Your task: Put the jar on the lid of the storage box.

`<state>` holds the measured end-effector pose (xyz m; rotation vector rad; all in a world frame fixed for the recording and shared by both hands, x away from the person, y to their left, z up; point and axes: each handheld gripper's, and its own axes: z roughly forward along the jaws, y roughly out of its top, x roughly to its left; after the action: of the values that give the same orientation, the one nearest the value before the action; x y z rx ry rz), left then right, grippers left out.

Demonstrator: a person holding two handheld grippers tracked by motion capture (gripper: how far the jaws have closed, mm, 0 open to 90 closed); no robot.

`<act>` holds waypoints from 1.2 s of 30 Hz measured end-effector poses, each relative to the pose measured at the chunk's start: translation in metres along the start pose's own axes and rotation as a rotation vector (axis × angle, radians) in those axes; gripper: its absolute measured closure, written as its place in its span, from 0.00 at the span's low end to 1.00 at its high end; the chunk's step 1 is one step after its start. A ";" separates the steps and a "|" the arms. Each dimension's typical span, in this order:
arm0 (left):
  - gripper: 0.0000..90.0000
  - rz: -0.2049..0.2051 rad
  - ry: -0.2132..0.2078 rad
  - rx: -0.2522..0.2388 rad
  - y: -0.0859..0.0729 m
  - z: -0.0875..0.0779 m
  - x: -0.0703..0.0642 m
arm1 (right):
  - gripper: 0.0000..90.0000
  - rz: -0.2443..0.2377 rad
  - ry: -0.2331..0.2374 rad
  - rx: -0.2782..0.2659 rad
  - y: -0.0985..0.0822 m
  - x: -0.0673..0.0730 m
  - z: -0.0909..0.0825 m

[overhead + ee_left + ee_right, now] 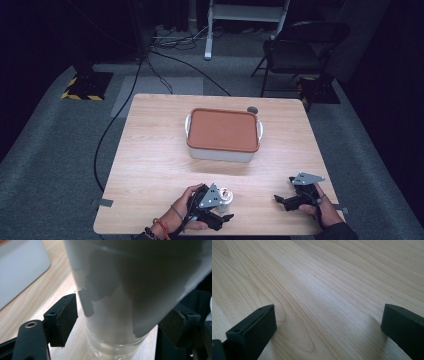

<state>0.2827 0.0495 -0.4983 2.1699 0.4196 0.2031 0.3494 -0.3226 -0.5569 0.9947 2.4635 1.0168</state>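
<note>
While the left gripper (223, 206) sits at the table's (150, 165) near edge, its pads bracket a glass cup (120, 315) (small gap at the left pad, not pressing). Right gripper (280, 200), near the right corner, gapes empty over bare wood.

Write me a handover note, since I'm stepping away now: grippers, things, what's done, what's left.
Left gripper: jaws around the glass jar near the table's front edge; the left pad stands just off the glass, so not yet gripped.
Right gripper: open over bare wood, holding nothing.
Lidded container: mid-table, its orange lid on.
Done: jar reached.
Left: probably grip and lift the jar.
</note>
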 end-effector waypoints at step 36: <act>0.48 0.024 0.064 -0.085 0.021 -0.015 0.001 | 0.00 0.000 0.000 0.000 0.000 0.000 0.000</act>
<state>0.2838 0.0497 -0.4721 2.0900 0.4136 0.2988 0.3494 -0.3226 -0.5569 0.9947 2.4635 1.0169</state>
